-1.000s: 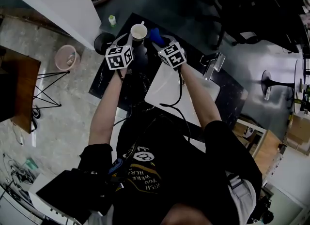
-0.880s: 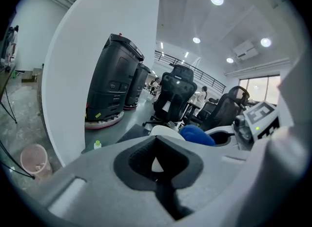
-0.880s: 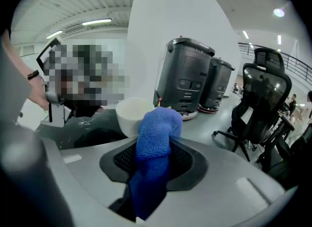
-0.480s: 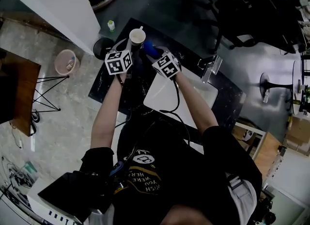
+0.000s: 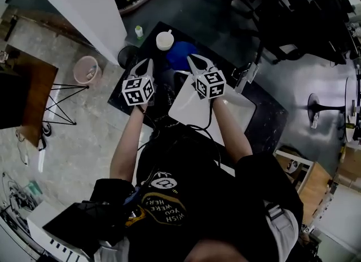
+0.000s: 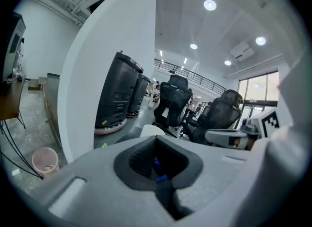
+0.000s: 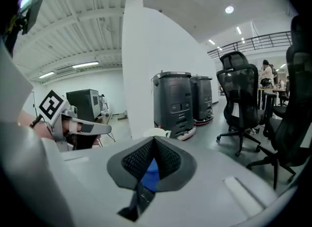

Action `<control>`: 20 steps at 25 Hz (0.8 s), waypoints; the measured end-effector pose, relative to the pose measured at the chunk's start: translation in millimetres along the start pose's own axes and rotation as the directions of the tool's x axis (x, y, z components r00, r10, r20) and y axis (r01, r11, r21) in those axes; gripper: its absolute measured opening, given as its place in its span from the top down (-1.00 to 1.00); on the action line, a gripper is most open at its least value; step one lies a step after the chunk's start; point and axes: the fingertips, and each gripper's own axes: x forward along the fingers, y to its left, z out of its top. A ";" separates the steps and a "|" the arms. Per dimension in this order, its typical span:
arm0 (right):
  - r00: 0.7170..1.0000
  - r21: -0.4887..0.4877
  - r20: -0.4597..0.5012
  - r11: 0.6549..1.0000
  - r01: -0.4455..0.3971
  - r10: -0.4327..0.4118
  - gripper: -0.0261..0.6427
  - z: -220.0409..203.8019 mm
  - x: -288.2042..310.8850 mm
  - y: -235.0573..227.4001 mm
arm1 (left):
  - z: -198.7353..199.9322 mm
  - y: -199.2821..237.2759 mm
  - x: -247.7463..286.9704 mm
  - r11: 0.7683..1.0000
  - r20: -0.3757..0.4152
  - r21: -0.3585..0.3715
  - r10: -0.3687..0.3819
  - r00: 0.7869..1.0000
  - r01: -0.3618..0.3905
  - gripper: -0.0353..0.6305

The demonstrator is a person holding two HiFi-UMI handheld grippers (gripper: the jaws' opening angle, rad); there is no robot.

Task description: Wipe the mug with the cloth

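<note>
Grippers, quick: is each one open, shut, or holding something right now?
Left gripper: shut, holding nothing.
Right gripper: shut, holding nothing.

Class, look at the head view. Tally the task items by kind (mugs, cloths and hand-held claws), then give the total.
Mug: 1
Blue cloth: 1
Claws: 2 (left claw, right claw)
Total: 4
</note>
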 end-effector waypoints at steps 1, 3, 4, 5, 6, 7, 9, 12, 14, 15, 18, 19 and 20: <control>1.000 -0.001 0.004 1.000 0.013 -0.013 0.91 -1.1 -8.2 1.3 | -1.4 -8.2 -11.0 1.000 0.009 0.014 0.004 1.000 -0.004 0.88; 0.999 0.016 0.007 0.999 0.037 -0.037 0.91 -3.1 -24.4 3.0 | -5.5 -26.6 -32.0 0.999 0.025 0.040 0.015 1.000 -0.016 0.88; 0.999 0.033 0.013 0.998 0.045 -0.046 0.91 -2.5 -33.4 5.0 | -7.3 -36.3 -41.6 0.998 0.032 0.052 0.019 0.999 -0.021 0.88; 0.998 0.047 0.023 0.998 0.050 -0.051 0.92 -1.4 -43.7 9.0 | -8.5 -46.5 -50.8 0.998 0.039 0.066 0.019 0.999 -0.022 0.88; 0.998 0.052 0.034 0.997 0.051 -0.053 0.92 -0.5 -54.7 14.9 | -9.3 -57.2 -59.4 0.996 0.046 0.083 0.015 0.999 -0.019 0.88; 0.998 0.045 0.043 0.998 0.050 -0.052 0.92 -0.4 -65.6 21.8 | -9.6 -67.9 -67.3 0.995 0.053 0.102 0.008 0.999 -0.013 0.88; 0.998 0.012 0.052 0.999 0.041 -0.042 0.92 -2.5 -81.9 34.0 | -9.0 -84.1 -78.7 0.992 0.067 0.126 -0.002 0.998 -0.007 0.88; 0.998 -0.005 0.054 1.000 0.029 -0.028 0.92 -7.5 -97.3 43.0 | -10.8 -97.3 -89.1 0.992 0.081 0.123 0.005 0.997 -0.015 0.88; 0.998 0.002 0.068 1.000 0.019 -0.019 0.92 -6.4 -110.7 46.2 | -13.0 -109.8 -94.3 0.991 0.084 0.131 0.005 0.996 -0.016 0.88; 0.997 0.000 0.075 1.000 0.012 -0.012 0.92 -5.0 -117.4 47.8 | -13.6 -117.0 -95.9 0.991 0.086 0.136 0.004 0.996 -0.016 0.88; 0.996 -0.017 0.089 1.000 -0.007 0.008 0.92 -5.2 -133.7 52.1 | -17.7 -137.2 -100.2 0.989 0.092 0.144 0.003 0.996 -0.016 0.88; 0.996 -0.021 0.092 1.000 -0.012 0.014 0.92 -6.2 -137.7 53.2 | -19.5 -143.1 -101.5 0.989 0.094 0.147 0.002 0.996 -0.015 0.88; 0.995 -0.023 0.095 1.000 -0.017 0.020 0.92 -7.1 -141.1 54.0 | -20.9 -148.2 -102.6 0.989 0.096 0.149 0.000 0.995 -0.014 0.88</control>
